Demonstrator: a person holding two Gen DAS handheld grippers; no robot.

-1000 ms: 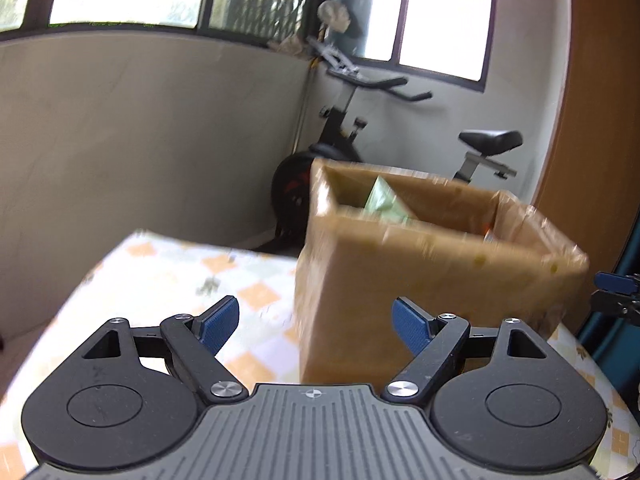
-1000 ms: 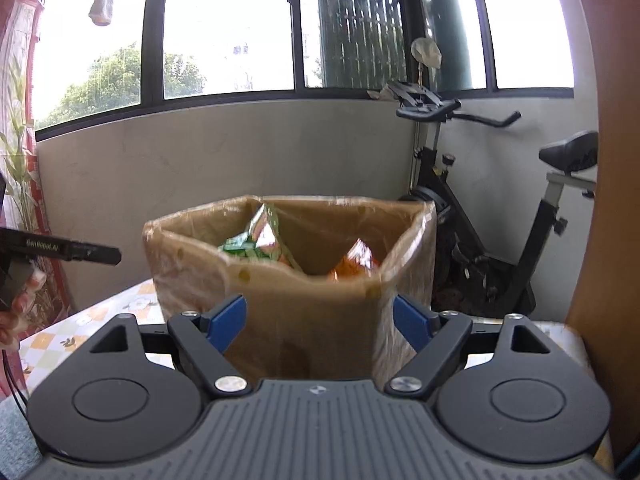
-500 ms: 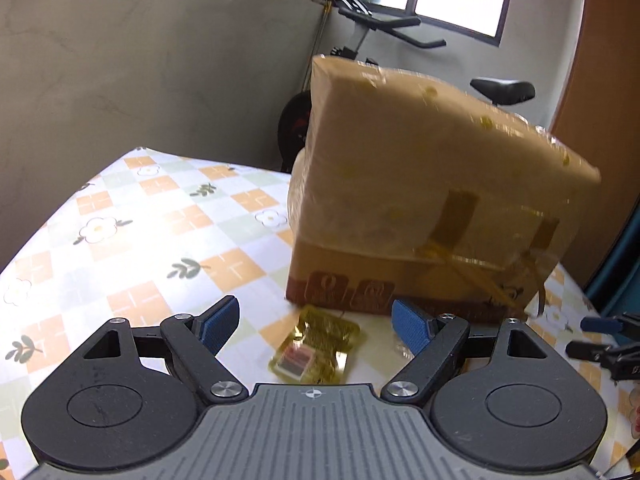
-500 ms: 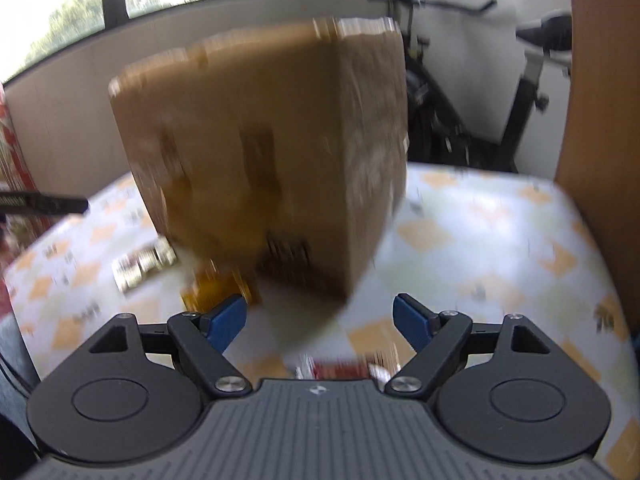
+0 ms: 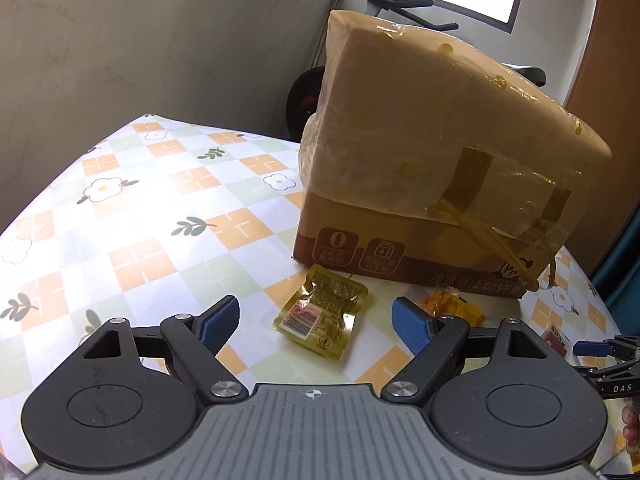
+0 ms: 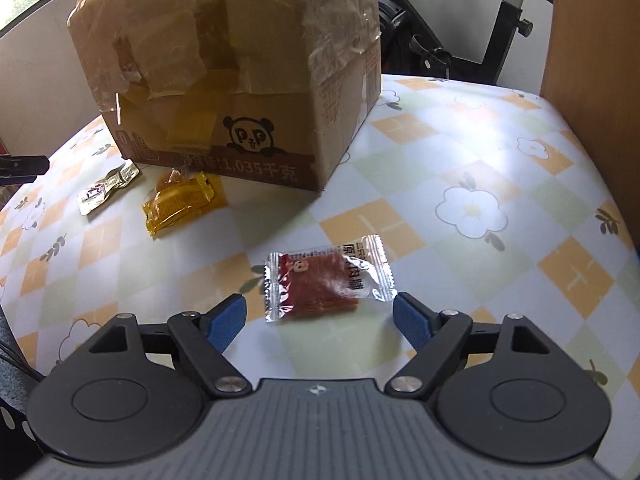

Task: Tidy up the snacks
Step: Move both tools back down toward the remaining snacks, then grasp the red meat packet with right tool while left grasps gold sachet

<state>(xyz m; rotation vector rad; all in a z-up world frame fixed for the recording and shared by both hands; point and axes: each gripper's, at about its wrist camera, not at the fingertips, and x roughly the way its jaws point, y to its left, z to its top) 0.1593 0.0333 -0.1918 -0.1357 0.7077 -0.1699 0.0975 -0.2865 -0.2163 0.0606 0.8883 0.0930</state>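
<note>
A taped cardboard box (image 5: 432,152) (image 6: 224,72) stands on the flowered tablecloth. In front of it lie three snack packets. The gold packet (image 5: 320,312) (image 6: 108,188) lies just ahead of my open left gripper (image 5: 316,320), between the lines of its blue fingertips. An orange packet (image 5: 448,304) (image 6: 180,200) lies against the box's foot. A clear packet with a red snack (image 6: 328,276) lies just beyond my open right gripper (image 6: 320,316). Neither gripper holds anything. The right gripper's tip (image 5: 600,350) shows at the right edge of the left wrist view.
An exercise bike (image 6: 460,32) stands behind the table. A wooden panel (image 6: 596,64) rises along the table's right edge. A grey wall (image 5: 140,40) runs behind the left side. The tablecloth (image 5: 140,208) stretches bare to the left of the box.
Both grippers have sunk and tipped downward. A second ago they looked level at the box's open top with snacks inside; now they look down at the packets on the table.
</note>
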